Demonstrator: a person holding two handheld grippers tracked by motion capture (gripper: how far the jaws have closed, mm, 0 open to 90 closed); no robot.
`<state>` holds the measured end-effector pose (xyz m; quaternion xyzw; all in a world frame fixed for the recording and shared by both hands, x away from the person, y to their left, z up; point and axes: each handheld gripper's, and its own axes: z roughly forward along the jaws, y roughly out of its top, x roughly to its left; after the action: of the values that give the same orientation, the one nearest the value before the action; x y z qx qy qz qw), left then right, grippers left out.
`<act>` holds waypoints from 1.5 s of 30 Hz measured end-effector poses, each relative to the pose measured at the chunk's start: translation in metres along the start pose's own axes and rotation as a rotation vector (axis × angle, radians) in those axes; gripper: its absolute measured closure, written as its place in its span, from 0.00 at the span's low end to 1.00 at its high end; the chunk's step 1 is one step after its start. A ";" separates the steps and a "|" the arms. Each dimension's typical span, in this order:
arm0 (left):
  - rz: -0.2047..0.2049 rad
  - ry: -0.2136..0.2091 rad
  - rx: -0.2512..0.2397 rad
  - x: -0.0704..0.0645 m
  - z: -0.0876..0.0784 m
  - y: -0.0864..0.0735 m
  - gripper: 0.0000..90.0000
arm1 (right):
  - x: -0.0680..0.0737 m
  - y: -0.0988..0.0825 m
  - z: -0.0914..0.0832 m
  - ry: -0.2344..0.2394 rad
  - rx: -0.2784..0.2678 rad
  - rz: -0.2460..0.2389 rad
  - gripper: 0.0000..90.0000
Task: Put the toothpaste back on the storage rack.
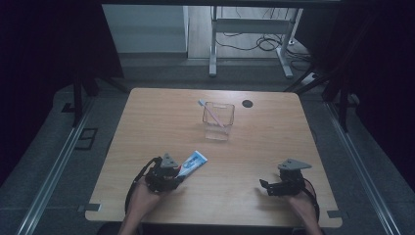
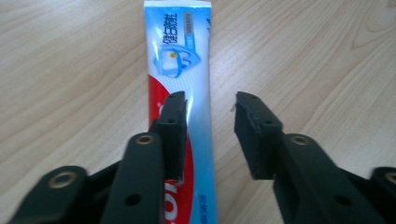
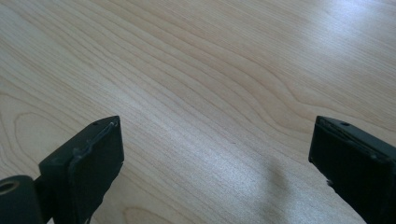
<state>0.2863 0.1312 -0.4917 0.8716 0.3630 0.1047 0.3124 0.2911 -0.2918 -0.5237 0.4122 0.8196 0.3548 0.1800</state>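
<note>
On a wooden surface (image 1: 254, 147), the left gripper (image 2: 208, 105) straddles a toothpaste tube (image 2: 180, 70), jaws parted (not pinching it). The right gripper (image 3: 215, 140) hangs wide open. A clear cup (image 1: 218, 121) holds a toothbrush (image 1: 211, 113).

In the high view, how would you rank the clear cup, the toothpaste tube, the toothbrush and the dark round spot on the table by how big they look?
1. clear cup
2. toothpaste tube, partly hidden by the left gripper; perhaps on par with the toothbrush
3. toothbrush, thin
4. dark round spot
</note>
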 end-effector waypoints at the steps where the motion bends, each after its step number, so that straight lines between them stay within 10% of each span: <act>1: -0.003 -0.004 0.007 0.003 0.000 0.003 0.65 | 0.001 0.000 0.001 0.003 0.006 -0.002 0.03; 19: 0.013 0.000 0.106 0.013 0.022 0.022 0.31 | 0.000 -0.004 0.008 0.008 0.023 -0.007 0.03; 45: 0.049 -0.001 0.237 0.016 0.055 0.038 0.45 | 0.002 -0.008 0.016 0.006 0.045 -0.031 0.02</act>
<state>0.3419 0.0961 -0.5119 0.9110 0.3514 0.0684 0.2048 0.2947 -0.2866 -0.5401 0.4024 0.8341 0.3349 0.1738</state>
